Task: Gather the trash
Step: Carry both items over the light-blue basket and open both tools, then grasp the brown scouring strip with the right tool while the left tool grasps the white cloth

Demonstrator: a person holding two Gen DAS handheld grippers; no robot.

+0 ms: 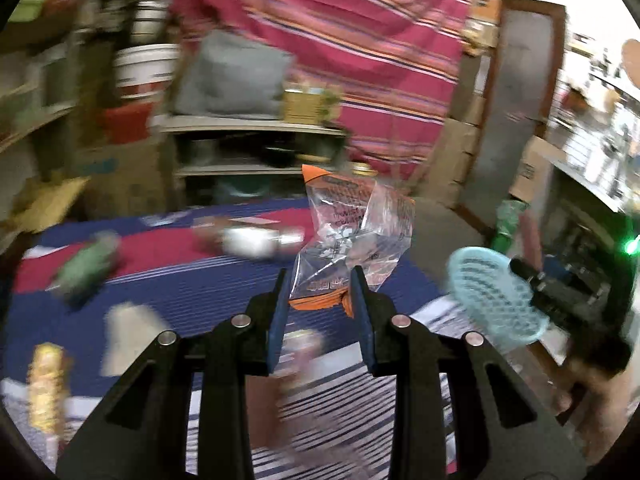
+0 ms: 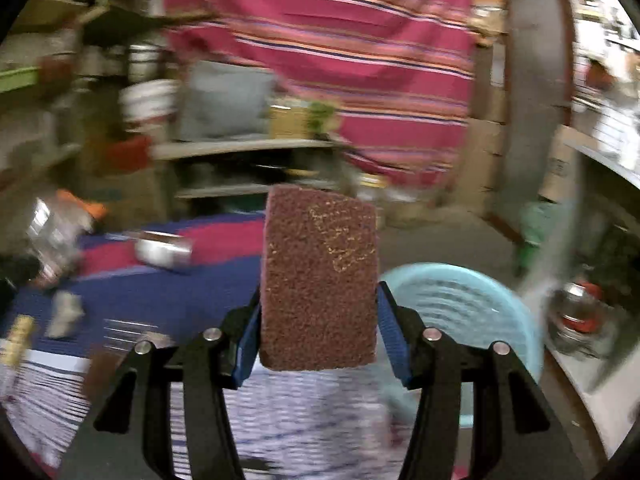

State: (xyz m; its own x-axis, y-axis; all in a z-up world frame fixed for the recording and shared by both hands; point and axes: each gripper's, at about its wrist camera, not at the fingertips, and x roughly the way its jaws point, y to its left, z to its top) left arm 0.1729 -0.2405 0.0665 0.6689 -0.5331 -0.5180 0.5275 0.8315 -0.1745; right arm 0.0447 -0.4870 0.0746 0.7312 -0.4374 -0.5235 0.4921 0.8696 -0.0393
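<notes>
Left wrist view: left gripper (image 1: 320, 284) clamps plastic wrapper (image 1: 352, 236) above striped mat (image 1: 192, 292). Right gripper (image 2: 318, 308) clamps brown scrub pad (image 2: 320, 280). Blue basket (image 2: 464, 320) near right, likely trash bin; image blurred. Keep both grips firm until over basket, then release.

My surroundings are a cluttered household storeroom or back room. Open shelves (image 1: 256, 128) carry a grey bundle (image 1: 234, 74), steel pots (image 1: 150, 20) and a white bucket (image 1: 146, 68). Cardboard boxes (image 1: 460, 148) are stacked beside a wooden-framed door (image 1: 520, 92). A striped pink cloth (image 1: 360, 40) hangs behind, and a blue, red and white striped mat (image 1: 180, 292) covers the floor, strewn with wrappers. A pale blue plastic basket (image 2: 472, 312) stands at the right.
</notes>
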